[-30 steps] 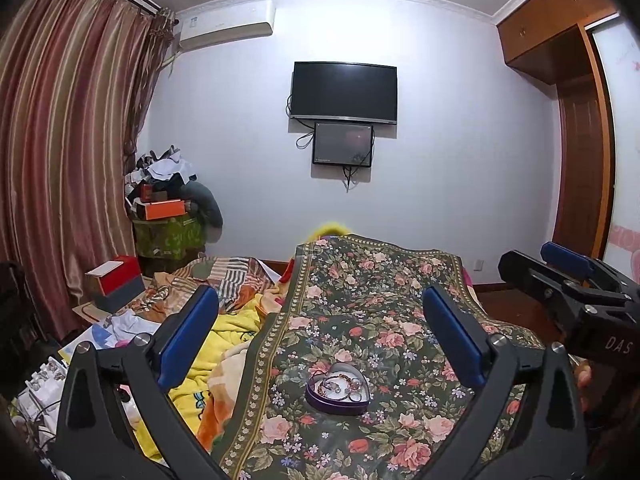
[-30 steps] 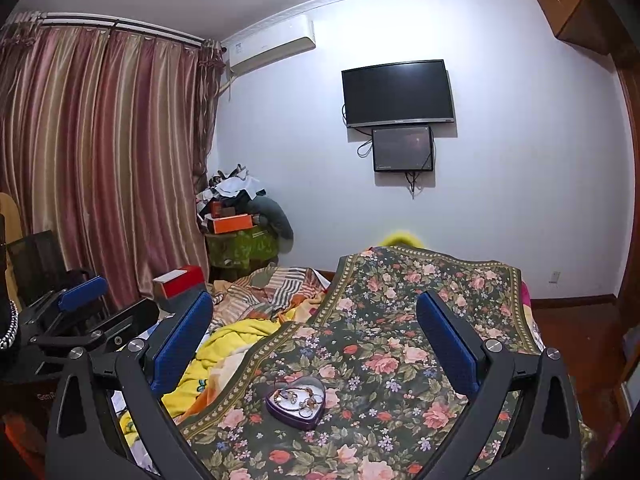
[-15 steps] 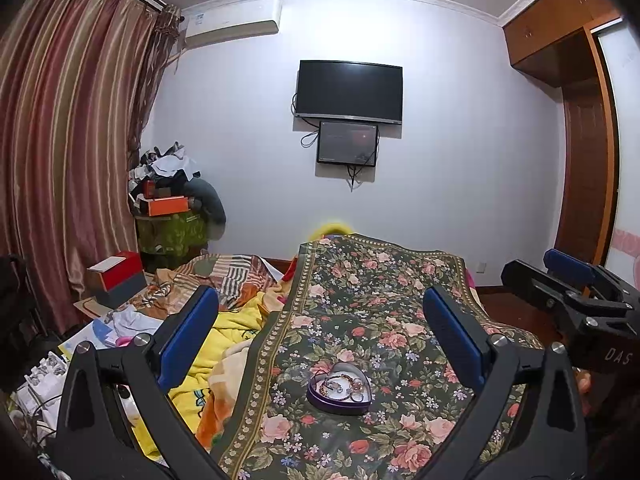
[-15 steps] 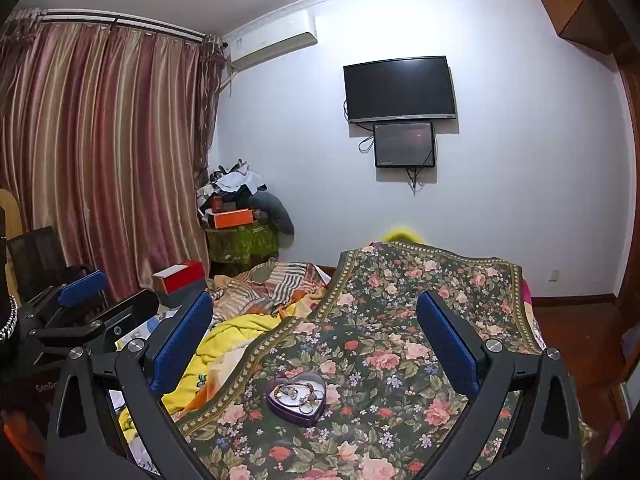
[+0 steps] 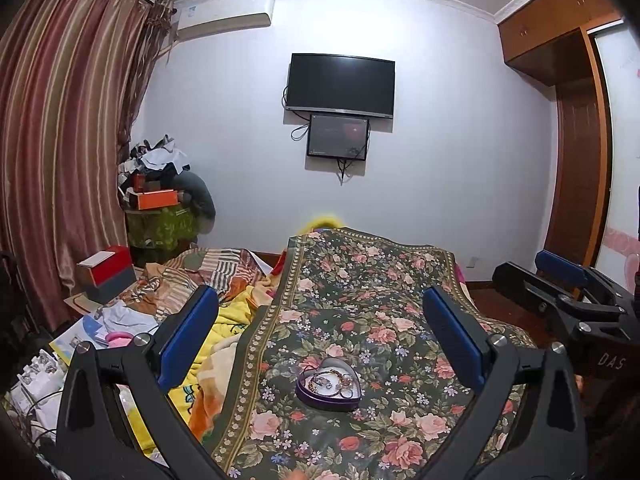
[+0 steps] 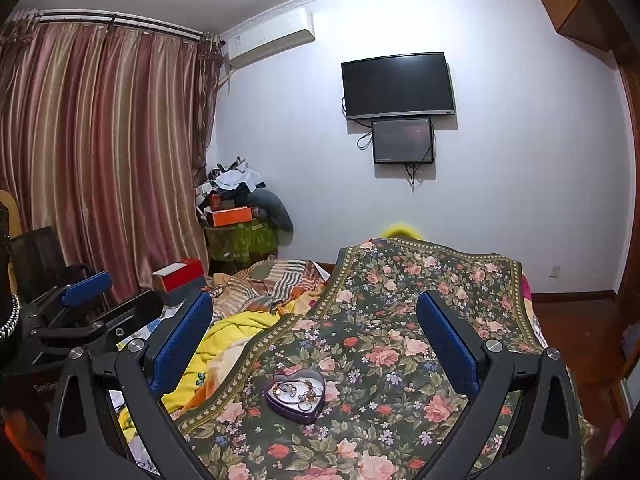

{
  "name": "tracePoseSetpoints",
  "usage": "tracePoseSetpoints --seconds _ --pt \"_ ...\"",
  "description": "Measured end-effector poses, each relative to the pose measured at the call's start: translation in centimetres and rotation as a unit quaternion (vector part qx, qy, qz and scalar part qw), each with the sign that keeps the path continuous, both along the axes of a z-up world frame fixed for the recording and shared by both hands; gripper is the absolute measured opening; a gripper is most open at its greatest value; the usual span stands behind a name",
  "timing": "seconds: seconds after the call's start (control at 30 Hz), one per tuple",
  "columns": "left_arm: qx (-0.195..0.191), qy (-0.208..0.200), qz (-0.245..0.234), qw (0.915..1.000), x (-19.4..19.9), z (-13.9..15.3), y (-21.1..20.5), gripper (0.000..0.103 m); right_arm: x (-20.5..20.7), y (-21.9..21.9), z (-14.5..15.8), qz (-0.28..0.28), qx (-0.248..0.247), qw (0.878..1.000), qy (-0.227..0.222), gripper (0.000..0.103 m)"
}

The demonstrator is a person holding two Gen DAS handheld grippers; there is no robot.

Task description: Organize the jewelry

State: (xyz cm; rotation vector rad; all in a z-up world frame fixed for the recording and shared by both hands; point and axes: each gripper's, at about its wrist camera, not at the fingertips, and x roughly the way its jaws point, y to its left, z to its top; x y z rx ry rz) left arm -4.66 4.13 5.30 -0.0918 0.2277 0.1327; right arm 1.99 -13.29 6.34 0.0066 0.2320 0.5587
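A purple heart-shaped tray [image 5: 329,396] holding several bracelets and rings [image 5: 332,380] sits on the floral cloth [image 5: 360,300] on the bed. It also shows in the right wrist view [image 6: 298,404], with the jewelry [image 6: 298,390] inside. My left gripper [image 5: 320,336] is open and empty, held above and short of the tray. My right gripper [image 6: 314,334] is open and empty, also short of the tray. The right gripper shows at the right edge of the left wrist view [image 5: 560,292], and the left gripper at the left edge of the right wrist view [image 6: 88,304].
A yellow blanket [image 5: 224,332] and striped bedding [image 5: 216,268] lie left of the cloth. A red and grey box [image 5: 106,272] and papers sit at the far left. A cluttered stand [image 5: 164,216], curtains [image 5: 60,140], a wall TV [image 5: 340,84] and a wardrobe [image 5: 576,152] lie beyond.
Both views have shifted slightly, so the room sits a little differently in frame. The tray and jewelry have not moved. Both grippers stay open.
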Motion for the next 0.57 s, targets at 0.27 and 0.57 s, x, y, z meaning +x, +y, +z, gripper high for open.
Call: tracePoseSetpoints --seconds 0.27,0.57 --pt "-0.001 0.001 0.0 1.0 0.13 -0.2 0.1 0.103 0.09 -0.09 0.03 -0.001 0.0 1.0 0.0 0.101" --pt "-0.002 0.001 0.002 1.0 0.14 -0.29 0.25 0.103 0.36 -0.27 -0.02 -0.005 0.002 1.0 0.004 0.101"
